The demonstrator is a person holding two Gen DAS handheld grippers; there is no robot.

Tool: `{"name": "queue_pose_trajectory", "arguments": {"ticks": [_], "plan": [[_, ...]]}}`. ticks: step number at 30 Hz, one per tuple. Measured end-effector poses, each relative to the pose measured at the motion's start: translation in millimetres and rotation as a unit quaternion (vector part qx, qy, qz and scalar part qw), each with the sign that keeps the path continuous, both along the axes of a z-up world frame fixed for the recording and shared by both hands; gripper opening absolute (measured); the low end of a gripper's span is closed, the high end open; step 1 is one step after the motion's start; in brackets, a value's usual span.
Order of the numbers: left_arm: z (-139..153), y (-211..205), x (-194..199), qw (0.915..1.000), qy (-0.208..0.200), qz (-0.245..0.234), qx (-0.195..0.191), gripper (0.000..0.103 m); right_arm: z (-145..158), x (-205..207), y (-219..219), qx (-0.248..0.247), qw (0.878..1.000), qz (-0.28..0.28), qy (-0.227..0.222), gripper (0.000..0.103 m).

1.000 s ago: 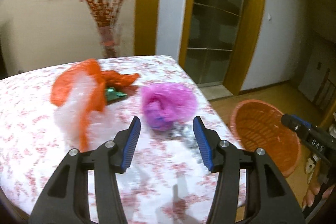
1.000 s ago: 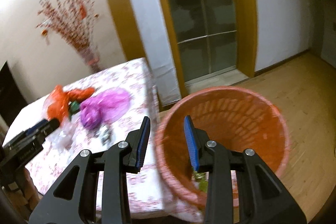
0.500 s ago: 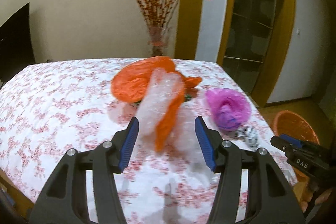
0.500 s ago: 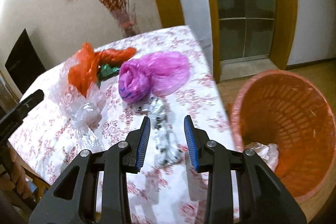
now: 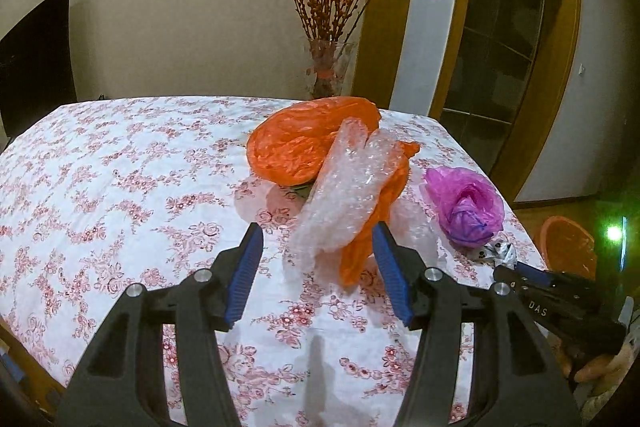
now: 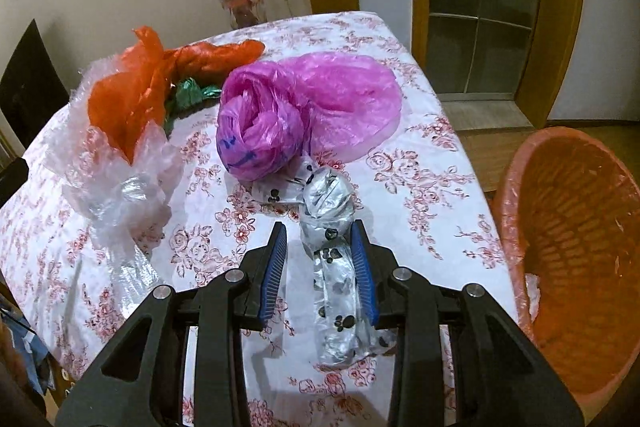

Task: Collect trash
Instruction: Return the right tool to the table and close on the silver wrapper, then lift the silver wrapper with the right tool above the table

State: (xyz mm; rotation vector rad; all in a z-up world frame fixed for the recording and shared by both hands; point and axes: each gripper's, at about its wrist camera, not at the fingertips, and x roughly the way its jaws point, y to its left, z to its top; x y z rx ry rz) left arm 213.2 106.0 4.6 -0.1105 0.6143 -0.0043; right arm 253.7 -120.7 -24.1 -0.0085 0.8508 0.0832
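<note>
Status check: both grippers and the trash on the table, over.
Left gripper open, facing clear and orange bags. Right gripper open, jaws either side of paw-print wrapper, not closed. Basket at table's right edge, path clear.

open right claw (image 6: 319, 259) straddling paw-print wrapper (image 6: 334, 267)
</note>
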Motion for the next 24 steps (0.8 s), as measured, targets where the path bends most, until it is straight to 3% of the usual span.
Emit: {"name": "queue_pose_trajectory", "arguments": {"ticks": [2, 8, 24], "plan": [[-2, 2, 2, 1.0, 0.003, 0.001, -0.002, 0.057, 0, 0, 1, -0.006, 1.0, 0.001, -0.001, 0.021], [-7, 4, 3, 0.9999, 0.01, 0.002, -0.007, 0.057, 0, -2, 1, -0.011, 1.0, 0.004, -0.003, 0.012], [-1, -7, 4, 0.9999, 0.004, -0.006, -0.008, 0.057, 29, -34, -11, 0.014, 0.999, 0.0, -0.048, 0.009]]}}
